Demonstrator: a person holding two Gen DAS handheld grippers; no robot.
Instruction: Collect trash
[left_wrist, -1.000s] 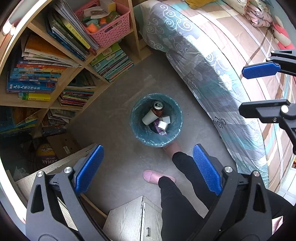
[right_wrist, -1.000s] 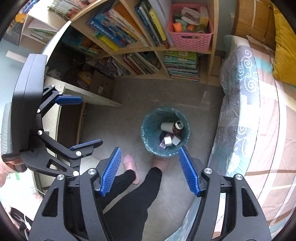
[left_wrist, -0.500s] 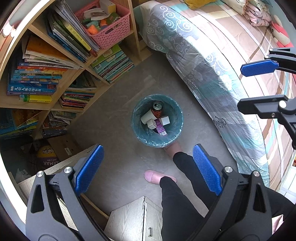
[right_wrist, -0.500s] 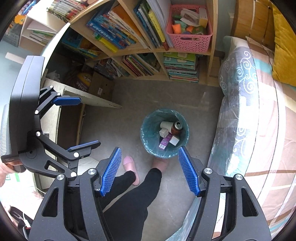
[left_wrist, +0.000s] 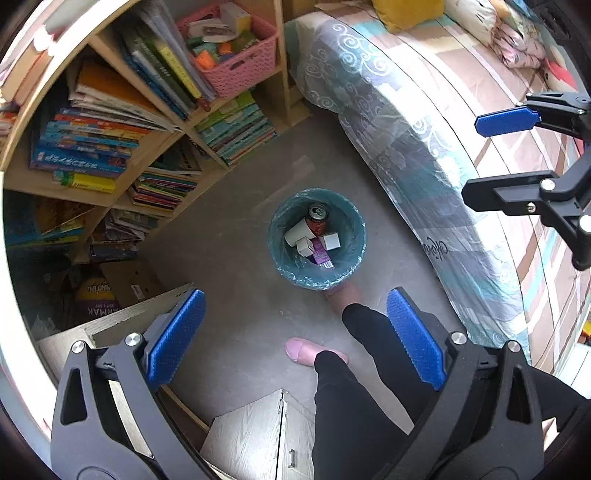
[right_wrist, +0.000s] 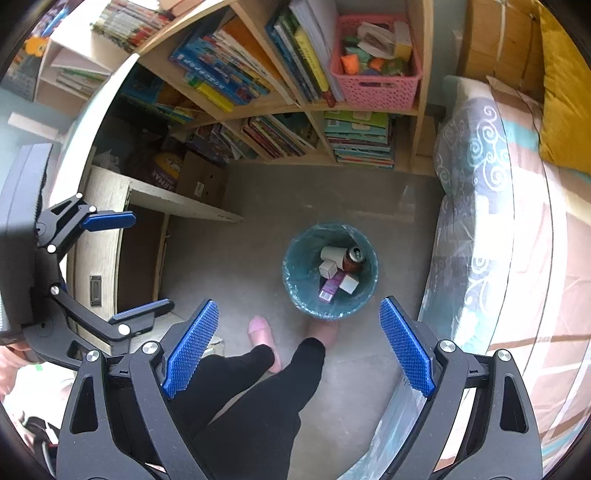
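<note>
2 hand-held grippers (left_wrist: 295, 338) (right_wrist: 299, 349) gape empty, the right's jaws opening, above a teal-lined bin (left_wrist: 286, 227) holding cartons (left_wrist: 320, 251).

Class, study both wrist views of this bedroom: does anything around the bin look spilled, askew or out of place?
Nothing looks spilled. The trash bin stands upright on the floor, with the can, cup and small cartons all inside its liner. Only the books look askew, in leaning, uneven stacks on the shelves.

A teal-lined trash bin (left_wrist: 317, 239) is standing upright on the floor. A can (left_wrist: 317, 218), paper cup (left_wrist: 296, 230) and small cartons (left_wrist: 320, 249) are lying inside it.
</note>
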